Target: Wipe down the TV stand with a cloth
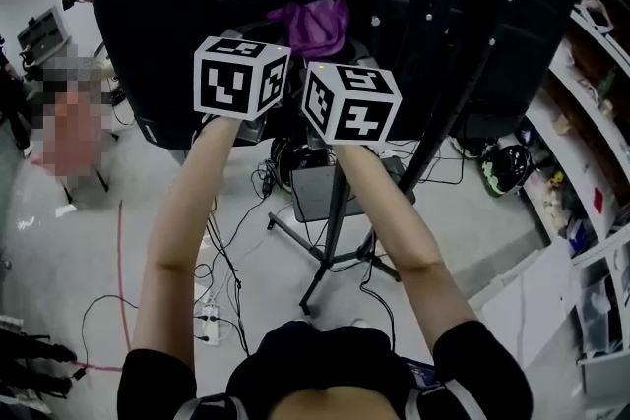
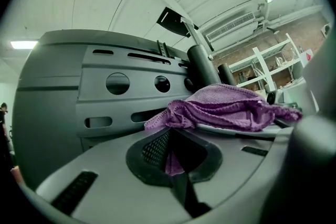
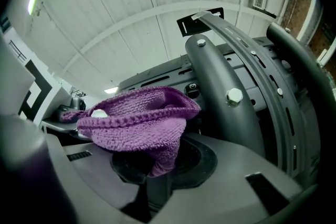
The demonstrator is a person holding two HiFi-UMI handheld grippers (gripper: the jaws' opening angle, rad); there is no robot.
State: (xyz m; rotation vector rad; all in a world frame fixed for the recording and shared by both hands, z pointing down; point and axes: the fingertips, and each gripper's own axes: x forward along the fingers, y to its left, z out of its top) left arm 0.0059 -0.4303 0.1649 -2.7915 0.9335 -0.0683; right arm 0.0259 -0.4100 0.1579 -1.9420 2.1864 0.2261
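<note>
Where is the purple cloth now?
Top centre of the head view: the cloth is pinched by the left gripper and right gripper, before the TV back.

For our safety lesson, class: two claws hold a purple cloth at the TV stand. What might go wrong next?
The left claw and right claw each pinch only a fold of the cloth, so it may slip free. The bolt on the stand column could snag it. Loose cables underfoot are a trip hazard.

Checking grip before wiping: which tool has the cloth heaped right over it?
The right tool: the purple cloth is bunched directly above its jaws. The left tool pinches only a corner, with the rest trailing away sideways.
</note>
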